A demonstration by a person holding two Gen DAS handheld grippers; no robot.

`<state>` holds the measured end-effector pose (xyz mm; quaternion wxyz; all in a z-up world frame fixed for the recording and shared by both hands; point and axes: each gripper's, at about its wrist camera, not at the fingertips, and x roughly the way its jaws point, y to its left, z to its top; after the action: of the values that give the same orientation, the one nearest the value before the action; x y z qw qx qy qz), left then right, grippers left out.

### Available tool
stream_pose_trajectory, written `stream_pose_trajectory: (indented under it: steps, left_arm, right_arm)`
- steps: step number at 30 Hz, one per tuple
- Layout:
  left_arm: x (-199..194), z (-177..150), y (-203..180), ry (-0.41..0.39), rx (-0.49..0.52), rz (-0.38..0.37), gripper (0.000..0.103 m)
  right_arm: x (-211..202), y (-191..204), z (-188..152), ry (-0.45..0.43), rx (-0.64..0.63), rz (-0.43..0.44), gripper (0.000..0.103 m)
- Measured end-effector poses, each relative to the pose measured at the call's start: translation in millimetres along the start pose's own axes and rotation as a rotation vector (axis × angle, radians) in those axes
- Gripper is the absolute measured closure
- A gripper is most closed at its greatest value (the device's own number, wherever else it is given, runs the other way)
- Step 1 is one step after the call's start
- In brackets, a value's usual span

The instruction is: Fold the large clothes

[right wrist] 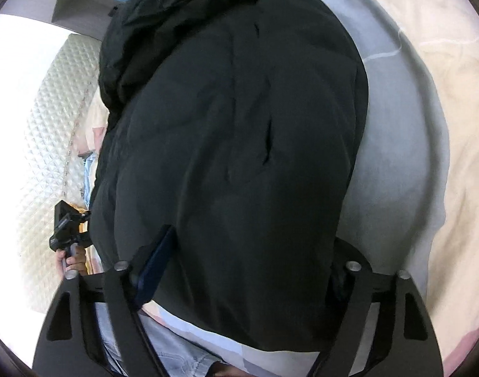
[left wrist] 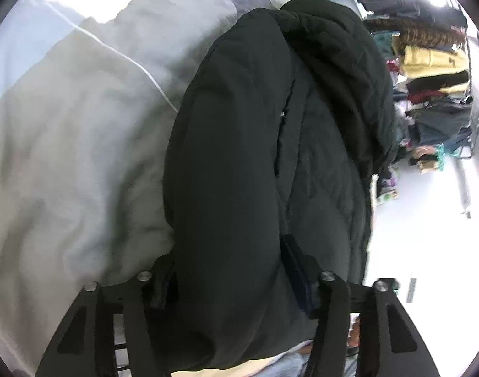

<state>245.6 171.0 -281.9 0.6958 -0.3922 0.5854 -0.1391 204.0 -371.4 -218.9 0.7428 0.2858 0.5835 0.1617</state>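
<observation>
A bulky black padded jacket (left wrist: 239,144) lies folded lengthwise on the bed, its hood end bunched up at the far side. My left gripper (left wrist: 228,259) straddles the near end of the folded bundle, and the thick fabric fills the gap between both fingers, pressed by the pads. In the right wrist view the same jacket (right wrist: 239,132) bulges up between the fingers of my right gripper (right wrist: 252,251), whose blue pad (right wrist: 154,270) pushes into the cloth on the left. The fingertips on the far side are partly buried in fabric.
A pale grey duvet (left wrist: 66,157) covers the bed under the jacket. A rack of folded clothes (left wrist: 434,75) stands beyond a white floor (left wrist: 427,220). A quilted mattress side (right wrist: 41,132) and a person's hand (right wrist: 73,259) on the other handle show at left.
</observation>
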Motion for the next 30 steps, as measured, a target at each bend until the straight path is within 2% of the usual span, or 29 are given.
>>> stream_pose_trajectory:
  steps: [1, 2, 3, 4, 5, 6, 8, 12, 14, 19, 24, 28, 30]
  left_arm:
    - [-1, -2, -2, -0.005, 0.009, -0.003, 0.051]
    - [-3, -5, -4, -0.008, 0.016, -0.010, 0.056]
    - [-5, -8, -7, -0.010, 0.019, -0.021, 0.062]
    - [-6, -12, -10, -0.011, 0.025, -0.027, 0.066]
    - [-6, -13, -13, -0.015, 0.034, -0.023, 0.076]
    - [-10, -17, -16, -0.029, 0.050, -0.022, 0.081]
    - [-22, -24, -20, -0.060, 0.073, -0.022, 0.085]
    - [-54, -36, -35, -0.130, 0.070, -0.101, 0.086]
    - [-71, -46, -48, -0.142, 0.090, -0.104, 0.087]
    - [-118, -68, -76, -0.169, 0.161, -0.112, 0.087]
    - [-163, -98, -99, -0.191, 0.205, -0.121, 0.087]
    - [-200, -131, -105, -0.205, 0.225, -0.078, 0.090]
    - [-218, -147, -110, -0.219, 0.239, -0.081, 0.090]
  right_arm:
    - [-6, 3, -2, -0.020, -0.018, 0.005, 0.050]
    - [-16, 9, -3, -0.060, -0.051, 0.022, 0.070]
    - [-26, 16, -4, -0.104, -0.089, 0.034, 0.085]
    - [-28, 25, -5, -0.132, -0.107, 0.038, 0.088]
    - [-34, 28, -7, -0.157, -0.116, 0.040, 0.092]
    - [-39, 30, -8, -0.174, -0.118, 0.042, 0.094]
    - [-45, 34, -5, -0.218, -0.100, 0.050, 0.096]
    - [-79, 30, -5, -0.283, -0.079, 0.055, 0.097]
    - [-91, 36, -8, -0.294, -0.096, 0.040, 0.098]
    - [-131, 49, -19, -0.358, -0.106, 0.089, 0.098]
    - [-170, 63, -48, -0.412, -0.126, 0.166, 0.098]
    - [-195, 75, -75, -0.415, -0.165, 0.189, 0.098]
    - [-207, 81, -90, -0.402, -0.199, 0.196, 0.098]
